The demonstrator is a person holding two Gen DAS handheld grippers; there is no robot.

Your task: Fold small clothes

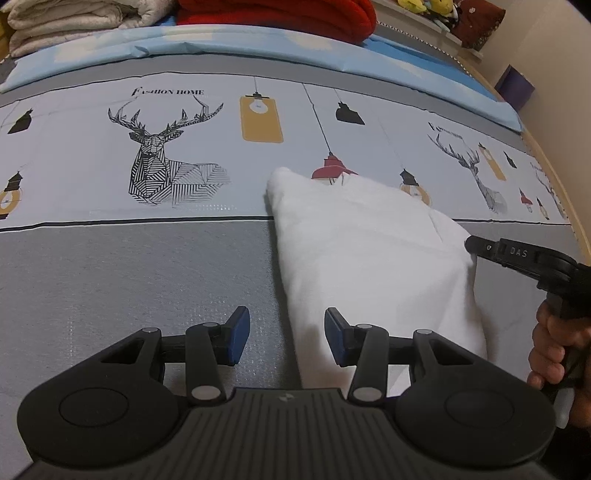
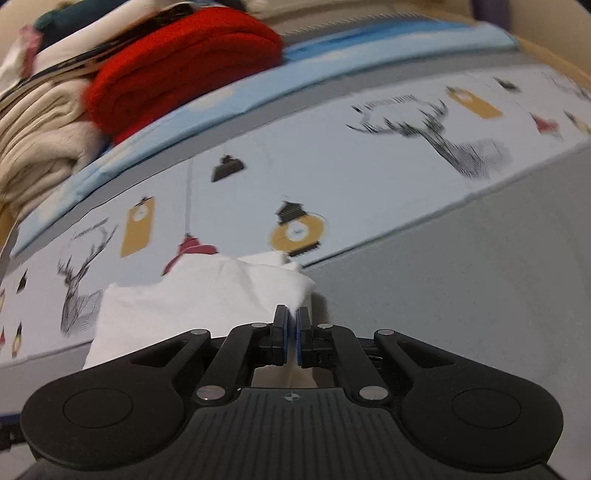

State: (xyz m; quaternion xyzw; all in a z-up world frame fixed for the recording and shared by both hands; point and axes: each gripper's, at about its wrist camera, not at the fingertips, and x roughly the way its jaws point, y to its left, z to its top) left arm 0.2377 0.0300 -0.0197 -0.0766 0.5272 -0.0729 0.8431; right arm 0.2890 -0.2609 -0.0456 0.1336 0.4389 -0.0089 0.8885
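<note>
Here the white garment [image 1: 369,266] lies on the printed bed sheet [image 1: 110,258]; the right gripper [image 2: 292,325] is clamped on its right edge, the left gripper [image 1: 287,336] stands apart over its near-left edge.

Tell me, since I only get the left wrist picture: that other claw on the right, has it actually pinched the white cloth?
Observer: Yes. In its own view the right claw is shut on an edge of the white cloth.
Operator: Is that view sharp?
Observer: No, the printed bedsheet behind is smeared by motion.
Operator: Anything else on that pile beside the red blanket?
Observer: A dark teal fabric sits at the top.
</note>
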